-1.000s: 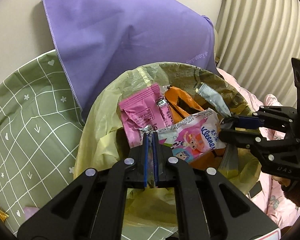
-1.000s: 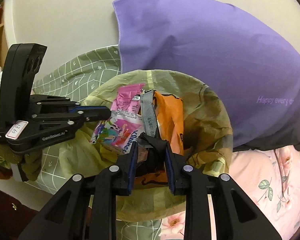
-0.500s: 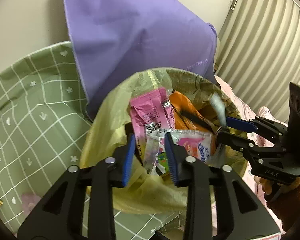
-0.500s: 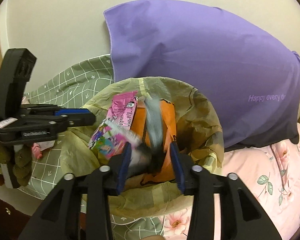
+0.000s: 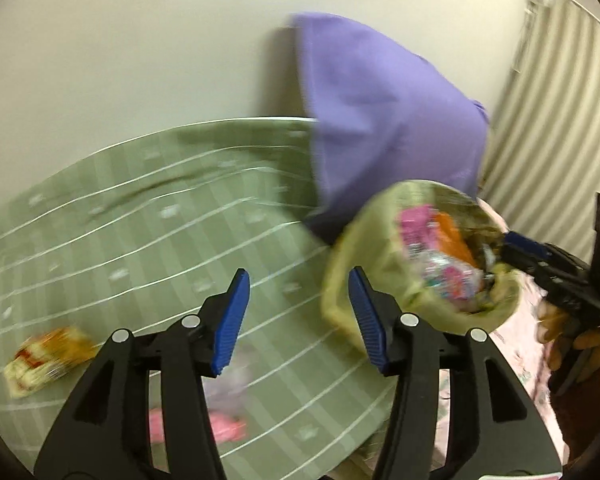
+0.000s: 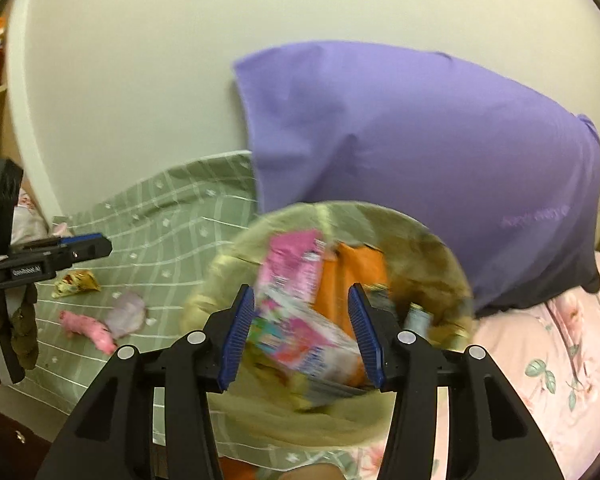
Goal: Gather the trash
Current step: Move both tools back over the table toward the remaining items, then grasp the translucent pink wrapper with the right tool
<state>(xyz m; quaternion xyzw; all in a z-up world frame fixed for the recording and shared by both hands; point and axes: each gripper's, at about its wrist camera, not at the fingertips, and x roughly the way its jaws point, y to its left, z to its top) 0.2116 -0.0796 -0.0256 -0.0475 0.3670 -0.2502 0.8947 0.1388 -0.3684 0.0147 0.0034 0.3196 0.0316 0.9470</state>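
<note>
**Both drops done; left gripper swings off toward loose trash**

Purple pillow [image 6: 420, 168]: largest item, smooth woven cloth, upper right of the right wrist view, leaning on the pale wall.

Green checked sheet [image 5: 160, 240]: soft, white grid lines, fills the left and centre of the left wrist view. A second ago the bin filled that view; now it sits at right centre, so the camera has swung left onto the sheet.

Bin [image 6: 440, 256]: round mouth, crinkly yellowish liner, centre of the right wrist view. Inside: pink packet [image 6: 296, 264], orange bag [image 6: 352, 276], glossy cartoon-printed tissue pack [image 6: 304, 344], all thin crumpled film.

Left gripper [image 5: 298, 316]: jaws have just been opening and now stand apart, nothing between them. The wrapper pinched earlier is gone, presumably into the bin.

Right gripper [image 6: 302, 328]: jaws also just opened, wide, empty, hanging over the bin mouth; the grey wrapper it held is released.

Remaining trash, lower left of the left wrist view: yellow snack wrapper [image 5: 48, 356], pale crumpled tissue [image 6: 128, 312], pink scrap [image 6: 86, 328]. Judgement: these are next.
</note>
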